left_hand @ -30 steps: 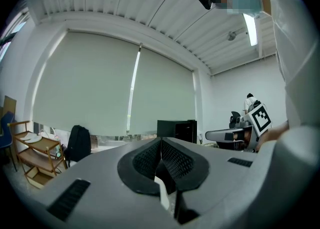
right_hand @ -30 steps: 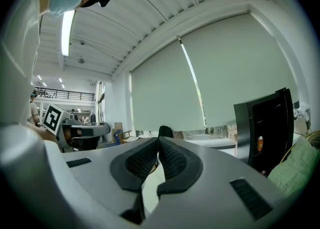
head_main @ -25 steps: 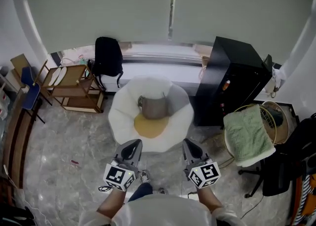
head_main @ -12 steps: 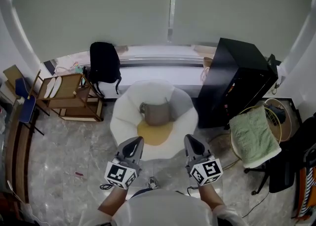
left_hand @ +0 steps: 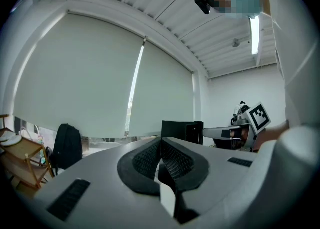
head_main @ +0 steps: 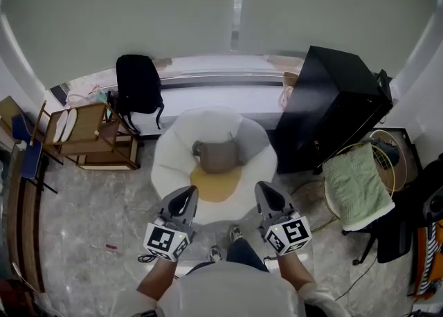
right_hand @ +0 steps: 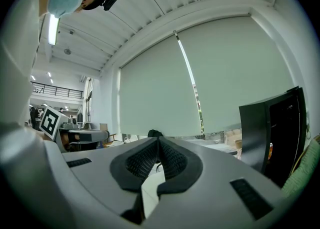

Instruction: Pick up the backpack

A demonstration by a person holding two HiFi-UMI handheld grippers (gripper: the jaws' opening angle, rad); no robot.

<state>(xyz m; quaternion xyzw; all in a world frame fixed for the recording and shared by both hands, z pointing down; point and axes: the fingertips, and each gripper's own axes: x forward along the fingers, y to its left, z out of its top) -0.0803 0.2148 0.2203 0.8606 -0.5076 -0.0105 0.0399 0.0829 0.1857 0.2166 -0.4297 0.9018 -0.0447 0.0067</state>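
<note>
Both clenched empty, L gripper [head_main: 184, 196], R gripper [head_main: 266, 194], backpack [head_main: 138, 84] by far sill [head_main: 214, 73], well apart

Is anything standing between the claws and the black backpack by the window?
Yes: the white cushioned seat sits on the floor between the left claw, the right claw and the backpack, which stands by the window beyond its left side.

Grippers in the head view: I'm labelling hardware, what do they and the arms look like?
The left gripper and right gripper match: grey moulded shells, black textured pads, each with a white cube of black square markers. The person wears a white top.
</note>
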